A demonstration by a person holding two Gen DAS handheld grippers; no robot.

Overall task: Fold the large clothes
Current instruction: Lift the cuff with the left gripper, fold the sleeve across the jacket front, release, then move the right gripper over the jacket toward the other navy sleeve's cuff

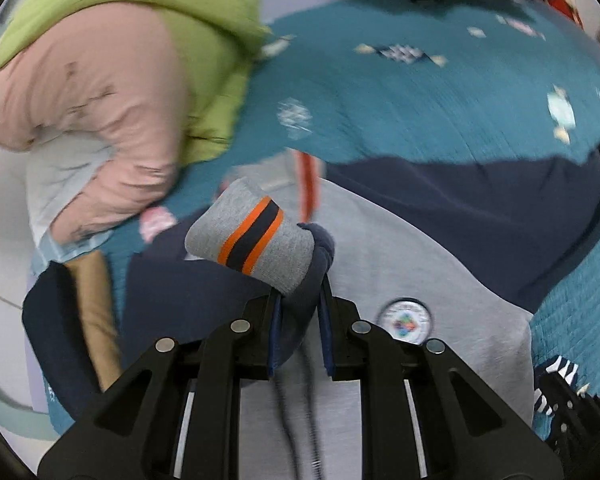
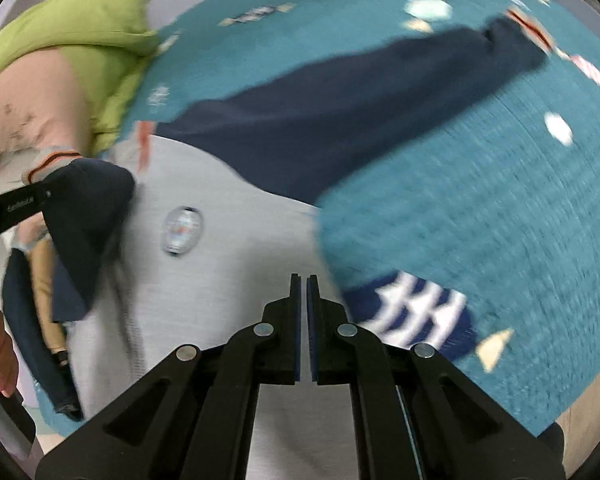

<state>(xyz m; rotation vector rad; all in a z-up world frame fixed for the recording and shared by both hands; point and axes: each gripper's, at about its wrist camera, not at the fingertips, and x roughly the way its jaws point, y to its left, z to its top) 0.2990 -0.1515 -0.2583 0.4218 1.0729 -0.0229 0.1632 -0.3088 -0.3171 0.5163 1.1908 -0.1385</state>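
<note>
A grey sweatshirt (image 2: 235, 256) with navy sleeves is spread on teal bedding, a round badge on its chest. One sleeve is stretched out flat; the other, its grey cuff (image 1: 255, 236) striped orange and navy, is lifted.

I'm seeing soft matt knit on the sweatshirt (image 2: 235, 240), its ribbed cuff (image 1: 255, 236), a rough woven teal bedspread (image 2: 480, 208), and matt black plastic grippers with metal rivets.

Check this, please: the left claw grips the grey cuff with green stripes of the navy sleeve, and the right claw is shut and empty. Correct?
Not quite. In the left wrist view the cuff in the left claw has orange stripes, not green. The rest holds: the right claw is shut and empty.
</note>
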